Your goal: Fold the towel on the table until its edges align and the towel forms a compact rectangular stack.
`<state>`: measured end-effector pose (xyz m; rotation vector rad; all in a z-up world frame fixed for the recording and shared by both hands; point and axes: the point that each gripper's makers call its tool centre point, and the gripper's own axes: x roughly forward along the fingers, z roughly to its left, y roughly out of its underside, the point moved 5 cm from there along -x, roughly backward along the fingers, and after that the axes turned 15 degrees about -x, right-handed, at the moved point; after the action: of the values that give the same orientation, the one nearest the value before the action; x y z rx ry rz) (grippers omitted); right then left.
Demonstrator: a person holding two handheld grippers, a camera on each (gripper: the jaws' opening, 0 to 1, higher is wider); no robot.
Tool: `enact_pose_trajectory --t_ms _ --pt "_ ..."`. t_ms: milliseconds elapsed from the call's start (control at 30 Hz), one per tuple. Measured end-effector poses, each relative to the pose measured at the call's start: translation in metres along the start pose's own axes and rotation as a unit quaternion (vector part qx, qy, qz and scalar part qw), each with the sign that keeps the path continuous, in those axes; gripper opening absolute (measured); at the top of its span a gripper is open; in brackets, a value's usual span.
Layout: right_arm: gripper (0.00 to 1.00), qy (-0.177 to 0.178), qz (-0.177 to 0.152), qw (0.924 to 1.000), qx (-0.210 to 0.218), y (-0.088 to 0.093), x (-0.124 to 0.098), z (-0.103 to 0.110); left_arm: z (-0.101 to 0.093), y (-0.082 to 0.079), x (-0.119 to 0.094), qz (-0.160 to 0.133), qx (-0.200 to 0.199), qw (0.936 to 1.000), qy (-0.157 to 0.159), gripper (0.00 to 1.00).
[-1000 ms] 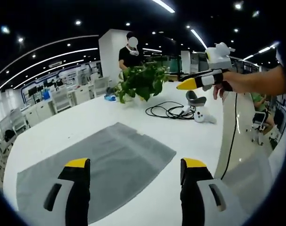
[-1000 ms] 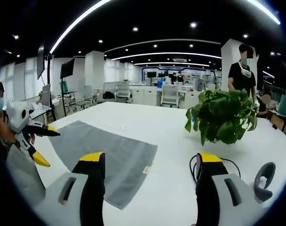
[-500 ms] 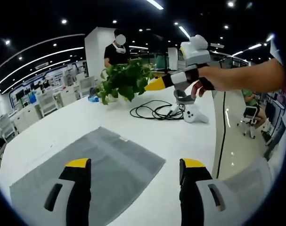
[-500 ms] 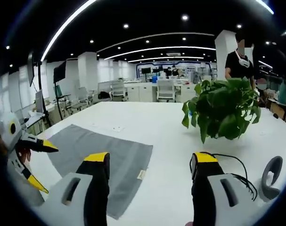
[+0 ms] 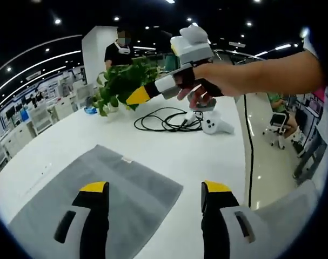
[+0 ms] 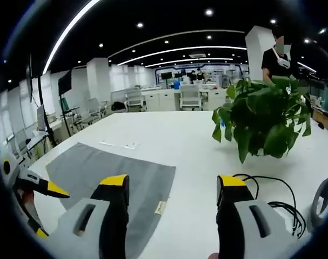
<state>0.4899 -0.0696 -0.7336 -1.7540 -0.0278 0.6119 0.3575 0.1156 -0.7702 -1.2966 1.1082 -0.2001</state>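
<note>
Grey towel (image 5: 104, 189) spread flat and unfolded on the white surface (image 5: 169, 148), small tag at its edge, print too small to read. Left tool (image 5: 153, 190) jaws wide apart, empty, above the towel's near part. Right tool (image 6: 172, 182) likewise agape, holding nothing, near the towel's corner. Beyond: potted plant (image 6: 263, 121), coiled black cable (image 5: 166, 120), white controller (image 5: 213, 125)

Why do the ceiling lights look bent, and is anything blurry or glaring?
Fisheye lenses curve the ceiling strips in both views; in the left gripper view the person's hand looks slightly smeared, and the white table shines bright; in the right gripper view the towel stays fairly sharp.
</note>
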Motion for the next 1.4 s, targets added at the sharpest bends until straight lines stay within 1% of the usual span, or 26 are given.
enact_pose_trajectory --t_ms 200,333,500,633,733,800,833,967,1033,1267,1400 --pt "0.62 -0.012 0.016 0.9998 0.002 0.003 0.022 0.012 0.001 0.007 0.017 0.015 0.002 0.9998 0.011 0.63" --pt "0.58 -0.023 0.031 0.9993 -0.002 0.008 0.036 0.017 -0.001 0.013 0.028 0.03 0.007 0.9992 0.025 0.54" --pt "0.53 -0.042 0.049 0.9979 -0.008 0.016 0.059 0.028 -0.005 0.022 0.041 0.047 0.014 0.9982 0.036 0.48" --pt "0.5 -0.053 0.062 0.9966 -0.014 0.024 0.076 0.036 -0.013 0.029 0.053 0.059 0.018 0.997 0.046 0.43" --pt "0.48 -0.062 0.075 0.9951 -0.019 0.03 0.087 0.04 -0.02 0.036 0.061 0.069 0.025 0.9958 0.054 0.41" --pt "0.47 -0.07 0.087 0.9932 -0.034 0.033 0.094 0.042 -0.021 0.041 0.065 0.074 0.034 0.995 0.057 0.41" --pt "0.47 -0.072 0.089 0.9927 -0.038 0.034 0.097 0.041 -0.022 0.044 0.069 0.081 0.039 0.9941 0.06 0.39" --pt "0.45 -0.071 0.098 0.992 -0.037 0.039 0.109 0.036 -0.022 0.051 0.08 0.086 0.039 0.9933 0.066 0.32" --pt "0.44 -0.071 0.102 0.9915 -0.036 0.043 0.113 0.034 -0.021 0.056 0.083 0.096 0.034 0.9927 0.064 0.31" --pt "0.43 -0.068 0.114 0.9908 -0.029 0.053 0.124 0.031 -0.018 0.061 0.092 0.11 0.027 0.9913 0.067 0.28" --pt "0.45 -0.056 0.119 0.991 -0.023 0.059 0.133 0.028 -0.015 0.067 0.098 0.125 0.03 0.9893 0.069 0.26"
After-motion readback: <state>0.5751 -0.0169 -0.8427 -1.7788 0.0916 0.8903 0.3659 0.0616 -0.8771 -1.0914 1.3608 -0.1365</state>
